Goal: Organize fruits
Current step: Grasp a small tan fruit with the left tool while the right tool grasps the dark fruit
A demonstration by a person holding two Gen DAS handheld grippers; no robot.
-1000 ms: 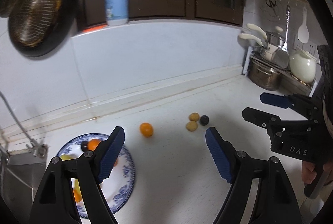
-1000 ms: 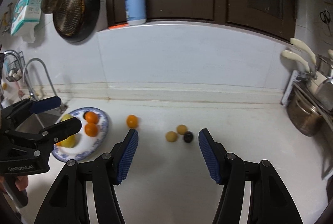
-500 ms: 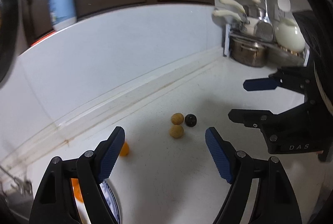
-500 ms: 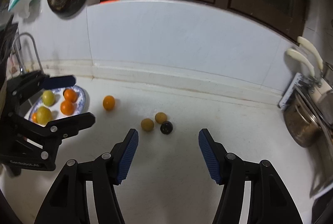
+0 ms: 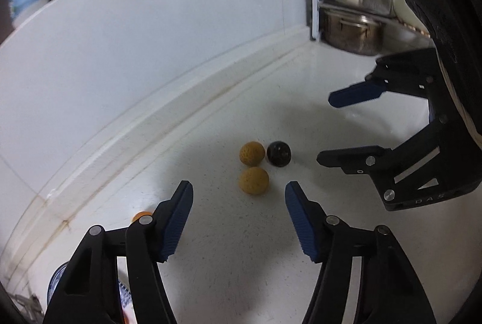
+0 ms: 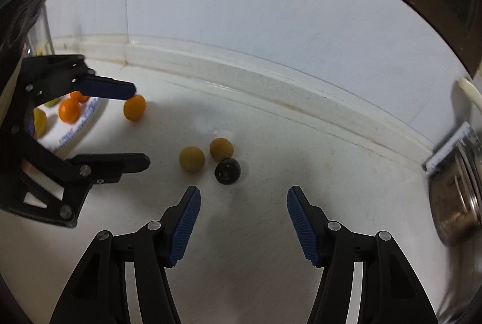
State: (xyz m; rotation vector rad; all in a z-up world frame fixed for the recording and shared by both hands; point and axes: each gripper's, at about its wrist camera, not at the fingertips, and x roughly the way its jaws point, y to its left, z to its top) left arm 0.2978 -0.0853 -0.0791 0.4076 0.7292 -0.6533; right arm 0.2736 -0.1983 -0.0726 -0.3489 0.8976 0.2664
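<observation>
White counter point(image 6: 271, 233), three small fruits at its centre: your two grippers close in on a cluster that sits well apart from the blue-and-white plate point(image 6: 87, 120) at the left. The left gripper point(image 5: 239, 197) has its jaws closing with nothing between them yet; the nearer tan fruit point(image 5: 253, 180) lies just ahead of its fingertips. The right gripper point(image 6: 243, 197) hangs partly open and empty, lined up on the dark fruit point(image 6: 227, 171). A second tan fruit point(image 5: 251, 153) touches or nearly touches the dark one, so a pad pushed in carelessly would likely send a neighbour rolling. Bring each gripper straight down over its own fruit, slip one pad into the gap between neighbours, and squeeze gently across the widest part. Keep the two grippers from crowding each other over the cluster. An orange fruit point(image 6: 134, 108) still waits on the counter beside the plate, which already holds several others.
</observation>
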